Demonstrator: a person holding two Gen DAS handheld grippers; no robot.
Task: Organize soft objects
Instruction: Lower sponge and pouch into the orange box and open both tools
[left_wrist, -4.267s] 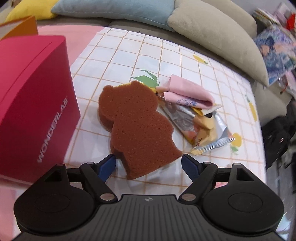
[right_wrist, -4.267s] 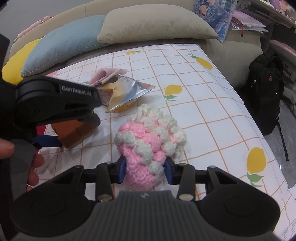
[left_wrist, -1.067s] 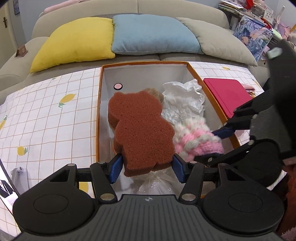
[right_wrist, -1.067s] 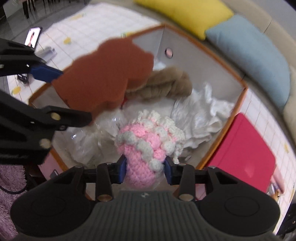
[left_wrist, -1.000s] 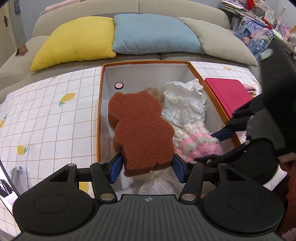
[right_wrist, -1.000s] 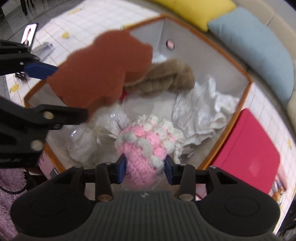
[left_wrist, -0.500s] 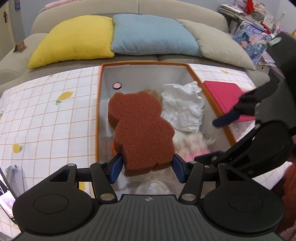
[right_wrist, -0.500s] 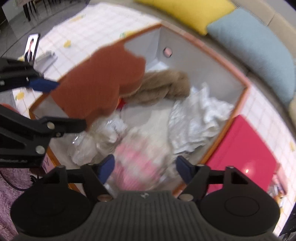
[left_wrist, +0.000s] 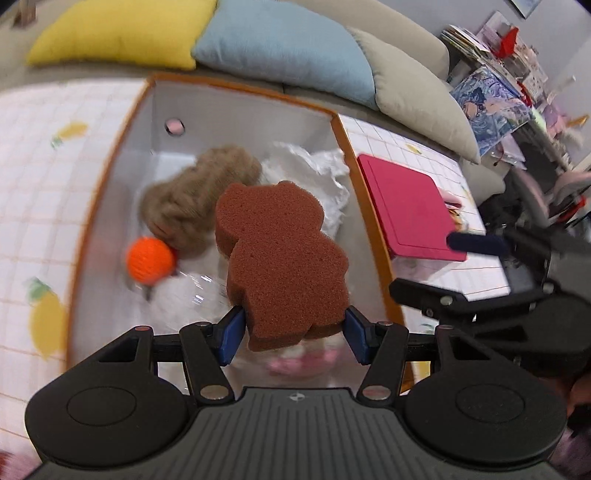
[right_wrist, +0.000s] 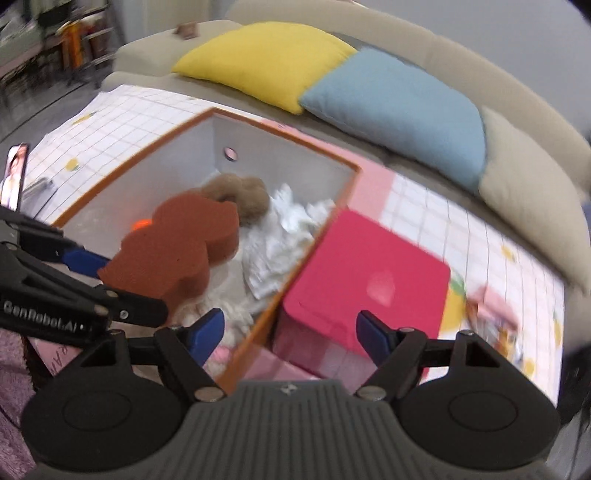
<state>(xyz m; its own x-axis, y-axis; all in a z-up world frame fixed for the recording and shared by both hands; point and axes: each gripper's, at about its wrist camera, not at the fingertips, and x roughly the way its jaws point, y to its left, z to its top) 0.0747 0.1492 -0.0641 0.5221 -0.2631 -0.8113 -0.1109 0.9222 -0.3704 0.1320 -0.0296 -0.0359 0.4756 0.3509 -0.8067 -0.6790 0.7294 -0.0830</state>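
- The brown bear sponge (left_wrist: 280, 258) is squeezed between the blue pads of the left tool (left_wrist: 293, 330). It hangs over the middle of the open box (left_wrist: 110, 192), not yet let go.
- The pink and white knitted toy (left_wrist: 303, 362) was in the right tool a moment ago. Now it lies in the box at the near edge, under the sponge.
- The right tool (right_wrist: 290, 334) is wide and has nothing in it. It sits over the box's right edge, by the red lid (right_wrist: 369, 280).
- So one soft thing is put away. I think the sponge goes in next.
- A tan fuzzy toy (left_wrist: 195, 195), an orange ball (left_wrist: 149, 260) and white paper (left_wrist: 314, 173) are in the box too.
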